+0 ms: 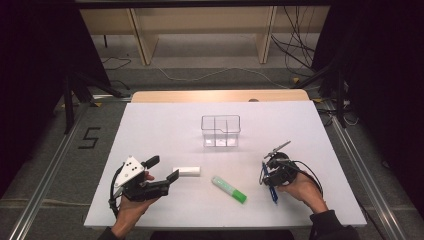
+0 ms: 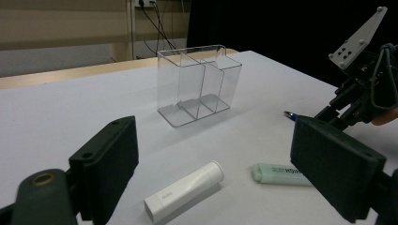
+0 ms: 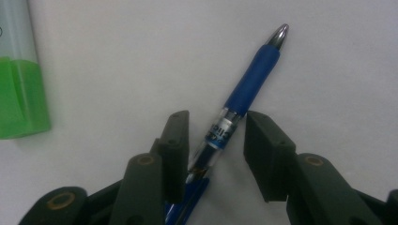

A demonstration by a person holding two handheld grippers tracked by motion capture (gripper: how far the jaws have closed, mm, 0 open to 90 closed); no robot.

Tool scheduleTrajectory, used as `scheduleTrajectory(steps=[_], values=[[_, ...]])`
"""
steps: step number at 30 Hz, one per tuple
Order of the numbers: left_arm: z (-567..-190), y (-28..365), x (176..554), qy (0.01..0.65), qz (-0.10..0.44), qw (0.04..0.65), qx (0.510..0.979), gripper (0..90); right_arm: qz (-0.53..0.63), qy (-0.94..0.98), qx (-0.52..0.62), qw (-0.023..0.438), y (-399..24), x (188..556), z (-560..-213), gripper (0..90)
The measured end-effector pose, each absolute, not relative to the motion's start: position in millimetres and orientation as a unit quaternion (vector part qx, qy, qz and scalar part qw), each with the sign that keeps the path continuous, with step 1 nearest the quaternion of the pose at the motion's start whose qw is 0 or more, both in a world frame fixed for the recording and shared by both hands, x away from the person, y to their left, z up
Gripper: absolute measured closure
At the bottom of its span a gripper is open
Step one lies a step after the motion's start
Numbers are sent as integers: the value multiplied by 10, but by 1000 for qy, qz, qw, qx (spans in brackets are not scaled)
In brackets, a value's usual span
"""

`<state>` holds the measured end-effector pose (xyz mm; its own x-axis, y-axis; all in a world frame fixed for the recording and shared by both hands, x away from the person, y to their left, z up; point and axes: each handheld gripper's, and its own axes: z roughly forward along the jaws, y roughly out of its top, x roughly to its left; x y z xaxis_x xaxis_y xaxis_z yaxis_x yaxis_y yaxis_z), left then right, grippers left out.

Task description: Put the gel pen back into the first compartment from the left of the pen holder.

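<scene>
The right gripper (image 1: 270,176) was seen near the right front of the white table (image 1: 150,130), pointed down over a blue pen (image 3: 244,93). The pen was observed lying flat on the table between the two jaws. A dark blue rubber grip, a silver tip and a clear barrel with a printed band and a blue clip were noted (the print was too blurred to be read). The jaws were part-way spread; a gap was visible between the pen and the right-hand pad, while contact with the other pad could not be told. The pen was therefore not recorded as pinched.

The left gripper (image 1: 159,172) was held at the left front, its jaws spread wide with nothing between them. Just ahead of it a white tube (image 2: 184,190) was seen lying on its side, and a green highlighter (image 1: 229,189) was noted between the two grippers. A clear box (image 1: 220,131) with dividers stood upright toward the middle of the table, well apart from the pen.
</scene>
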<state>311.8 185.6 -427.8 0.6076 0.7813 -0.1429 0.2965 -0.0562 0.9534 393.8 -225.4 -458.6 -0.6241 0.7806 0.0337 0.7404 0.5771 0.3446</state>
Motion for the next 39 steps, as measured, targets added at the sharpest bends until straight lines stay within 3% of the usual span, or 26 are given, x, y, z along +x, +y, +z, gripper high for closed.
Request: scheduleTrajectory(steps=[29,39], values=[[-4282,1852,3127,387,215,565,696,150,110,890,438,59,-2160,4051,-4553,794],[-4283,1861,3132,387,215,565,696,150,121,895,424,71,-2145,4001,-4468,800]])
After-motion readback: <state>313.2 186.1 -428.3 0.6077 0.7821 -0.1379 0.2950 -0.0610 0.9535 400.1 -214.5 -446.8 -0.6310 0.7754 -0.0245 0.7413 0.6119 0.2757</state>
